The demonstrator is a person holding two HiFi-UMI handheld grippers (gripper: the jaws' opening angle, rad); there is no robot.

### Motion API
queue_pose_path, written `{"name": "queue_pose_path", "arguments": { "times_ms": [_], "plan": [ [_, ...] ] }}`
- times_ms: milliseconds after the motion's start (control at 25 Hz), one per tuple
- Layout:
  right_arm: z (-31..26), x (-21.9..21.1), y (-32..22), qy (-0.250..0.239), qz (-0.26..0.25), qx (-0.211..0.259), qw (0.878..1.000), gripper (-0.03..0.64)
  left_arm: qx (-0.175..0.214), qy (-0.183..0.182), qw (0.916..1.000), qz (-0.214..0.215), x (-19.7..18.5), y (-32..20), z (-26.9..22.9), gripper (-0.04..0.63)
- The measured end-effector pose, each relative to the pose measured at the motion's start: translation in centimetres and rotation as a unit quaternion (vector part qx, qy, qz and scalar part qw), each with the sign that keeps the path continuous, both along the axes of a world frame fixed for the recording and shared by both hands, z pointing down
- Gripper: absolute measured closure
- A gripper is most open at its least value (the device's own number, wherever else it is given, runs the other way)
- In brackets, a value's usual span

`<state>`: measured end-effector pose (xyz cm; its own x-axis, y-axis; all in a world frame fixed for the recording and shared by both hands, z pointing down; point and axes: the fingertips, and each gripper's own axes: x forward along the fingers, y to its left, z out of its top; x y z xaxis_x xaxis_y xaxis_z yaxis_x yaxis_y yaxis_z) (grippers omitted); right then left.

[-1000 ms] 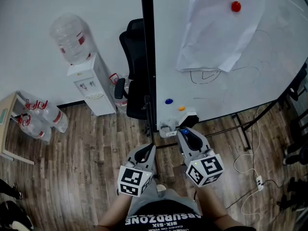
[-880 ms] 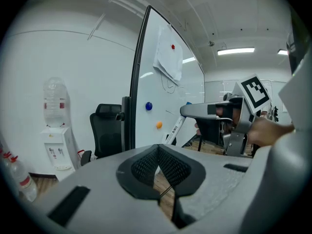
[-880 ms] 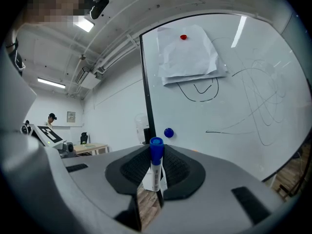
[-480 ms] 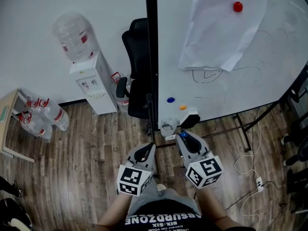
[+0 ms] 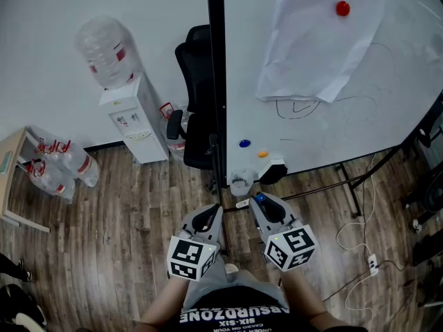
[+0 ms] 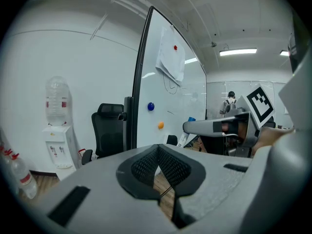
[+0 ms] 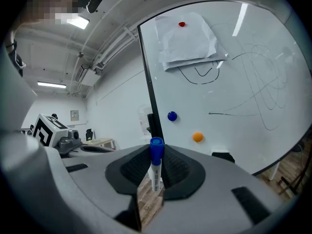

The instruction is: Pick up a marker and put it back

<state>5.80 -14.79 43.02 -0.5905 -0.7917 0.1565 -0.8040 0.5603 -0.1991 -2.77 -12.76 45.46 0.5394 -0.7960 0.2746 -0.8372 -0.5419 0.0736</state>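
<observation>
A white marker with a blue cap (image 7: 155, 162) stands upright between the pads of my right gripper (image 7: 155, 173), which is shut on it. In the head view that right gripper (image 5: 257, 200) hovers just below the whiteboard's ledge, the marker (image 5: 243, 203) sticking out to its left. A small cup (image 5: 239, 182) and a black-and-white eraser (image 5: 273, 171) sit on the ledge in front of it. My left gripper (image 5: 210, 214) hangs beside it, lower left; its pads (image 6: 146, 165) meet with nothing between them. In the left gripper view the right gripper (image 6: 191, 126) shows at the right.
The whiteboard (image 5: 332, 116) carries pen scribbles, a sheet of paper (image 5: 315, 40) under a red magnet (image 5: 340, 8), a blue magnet (image 5: 243, 144) and an orange one (image 5: 261, 155). A black office chair (image 5: 194, 95), a water dispenser (image 5: 131, 120) and bottles (image 5: 62, 171) stand left. A power strip (image 5: 372, 260) lies right.
My right gripper has drawn back a little from the whiteboard ledge toward the person, with the marker still in it. The left gripper has stayed put.
</observation>
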Motion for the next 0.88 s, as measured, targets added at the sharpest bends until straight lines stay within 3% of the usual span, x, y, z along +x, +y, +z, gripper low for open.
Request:
{"name": "queue_pose_path", "arguments": {
  "times_ms": [880],
  "plan": [
    [4.9, -0.6, 0.8, 0.039, -0.013, -0.057, 0.998, 0.546, -0.008, 0.004, 0.9998, 0.015, 1.5, -0.2, 0.5, 0.588]
  ]
}}
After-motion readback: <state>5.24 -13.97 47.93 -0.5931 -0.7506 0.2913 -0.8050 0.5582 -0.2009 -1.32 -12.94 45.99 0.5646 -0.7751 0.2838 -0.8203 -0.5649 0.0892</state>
